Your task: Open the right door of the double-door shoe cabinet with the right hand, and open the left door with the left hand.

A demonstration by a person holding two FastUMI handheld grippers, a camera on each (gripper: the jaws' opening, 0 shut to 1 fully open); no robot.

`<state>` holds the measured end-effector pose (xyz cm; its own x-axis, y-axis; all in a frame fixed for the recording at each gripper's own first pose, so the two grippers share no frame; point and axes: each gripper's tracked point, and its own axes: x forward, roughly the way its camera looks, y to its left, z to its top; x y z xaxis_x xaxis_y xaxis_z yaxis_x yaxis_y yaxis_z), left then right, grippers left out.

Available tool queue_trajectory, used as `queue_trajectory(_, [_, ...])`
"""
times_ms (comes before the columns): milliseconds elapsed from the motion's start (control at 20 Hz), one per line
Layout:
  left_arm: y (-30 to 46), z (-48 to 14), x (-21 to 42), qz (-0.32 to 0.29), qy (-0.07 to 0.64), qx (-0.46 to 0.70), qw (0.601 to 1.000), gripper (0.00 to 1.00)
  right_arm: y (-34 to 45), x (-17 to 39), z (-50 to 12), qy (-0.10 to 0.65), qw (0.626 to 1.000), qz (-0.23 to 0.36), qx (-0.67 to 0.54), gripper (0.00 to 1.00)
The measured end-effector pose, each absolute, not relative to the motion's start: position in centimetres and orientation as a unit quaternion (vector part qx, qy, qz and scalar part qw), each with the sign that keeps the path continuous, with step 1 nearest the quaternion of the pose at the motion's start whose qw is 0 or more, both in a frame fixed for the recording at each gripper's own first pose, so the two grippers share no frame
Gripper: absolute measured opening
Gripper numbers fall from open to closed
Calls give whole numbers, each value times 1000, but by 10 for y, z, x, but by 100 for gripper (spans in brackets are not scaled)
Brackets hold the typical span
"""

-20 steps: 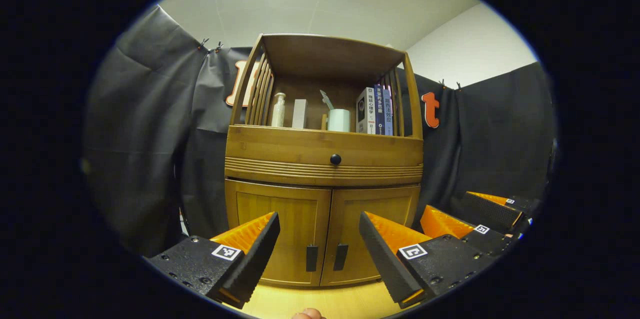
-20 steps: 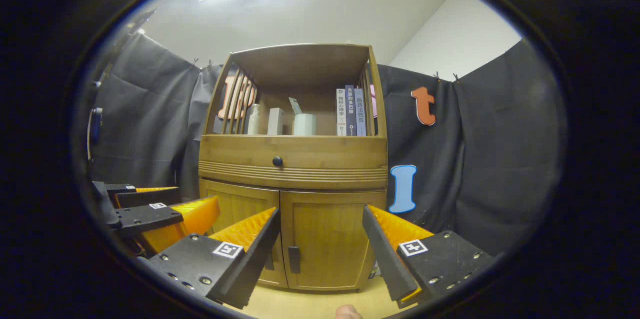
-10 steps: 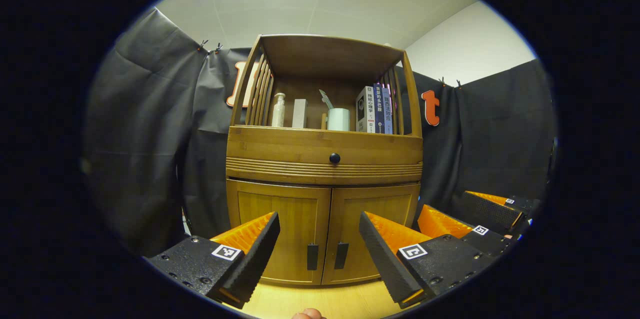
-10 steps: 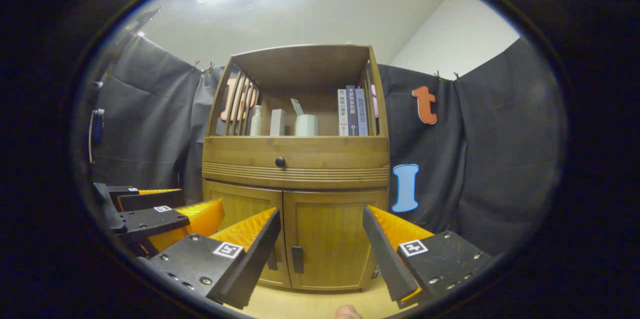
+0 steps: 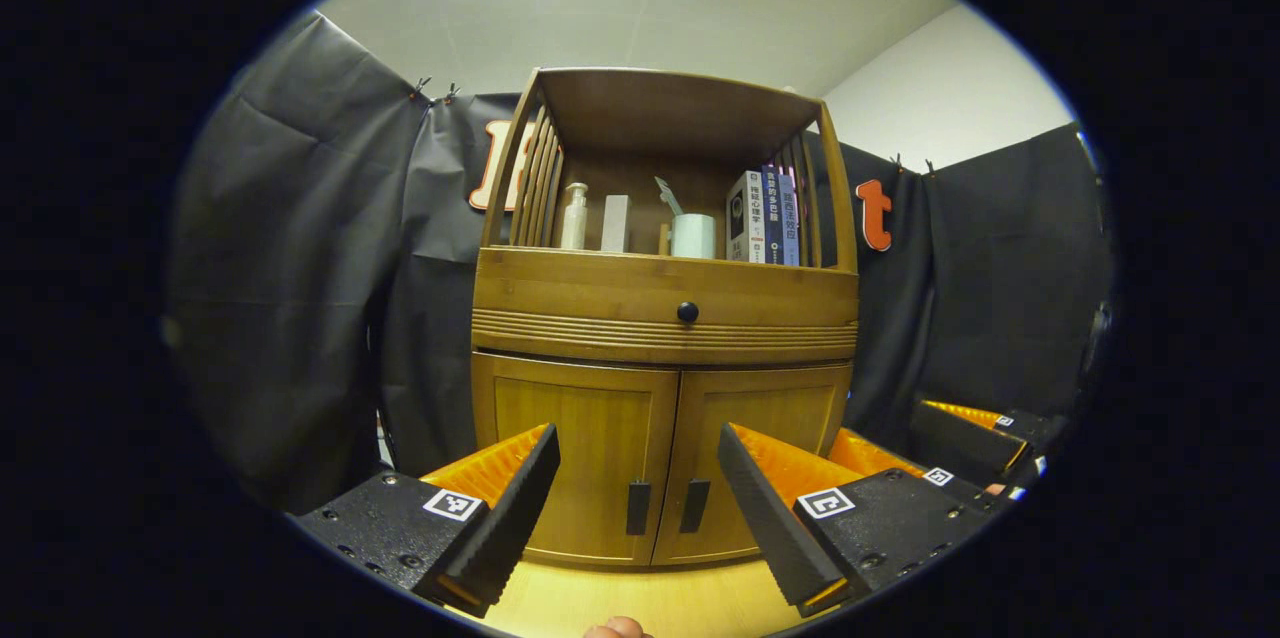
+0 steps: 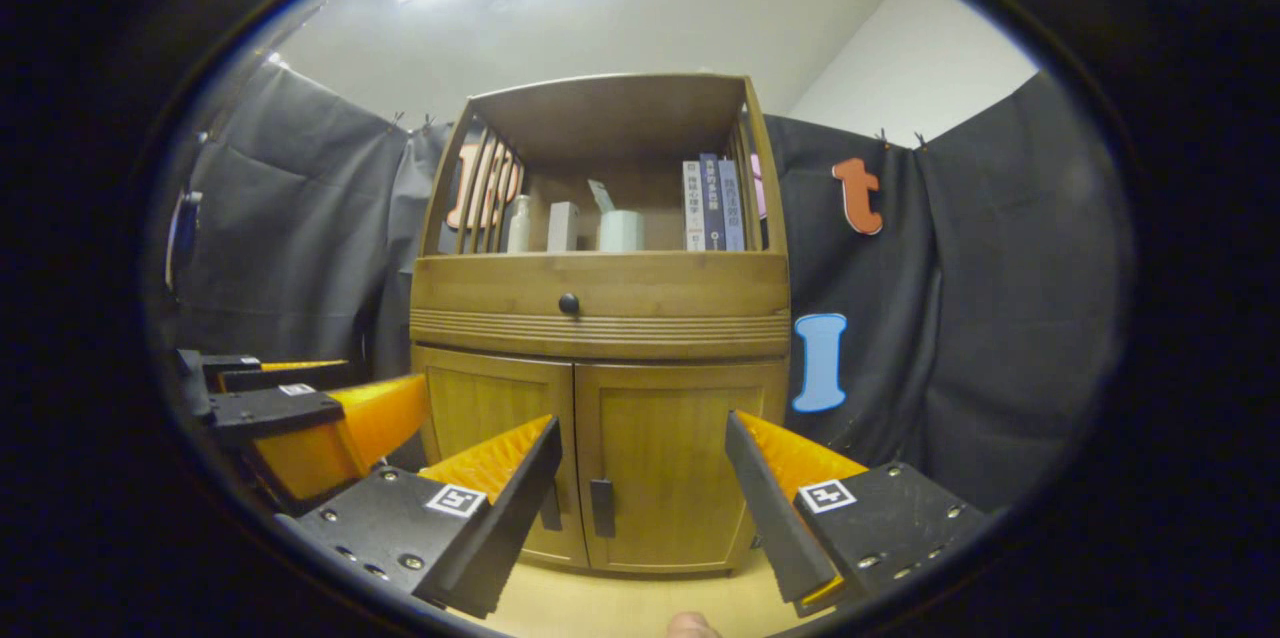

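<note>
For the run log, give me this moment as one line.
doors: left door closed, right door closed | left tool open, off handles | right tool open, off handles

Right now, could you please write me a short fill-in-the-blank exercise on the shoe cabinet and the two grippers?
1. Both doors of the shoe cabinet are ____.
2. The right gripper has its jaws ____.
3. The number of books standing on the open shelf is ____.
4. The drawer knob sits ____ the two door handles.

Missing words: shut; open; three; above
</note>
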<state>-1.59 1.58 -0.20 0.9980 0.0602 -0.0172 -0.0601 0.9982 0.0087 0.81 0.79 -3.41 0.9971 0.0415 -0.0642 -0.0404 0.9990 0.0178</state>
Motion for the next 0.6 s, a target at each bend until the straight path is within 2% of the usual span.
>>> queue_trajectory(250, [51,-1,-24,69,10,11,998,98,21,27,-88,66,997,29,-9,98])
queue_trajectory(600, [120,2,-38,153,11,26,988,99,55,84,-161,119,992,50,-9,98])
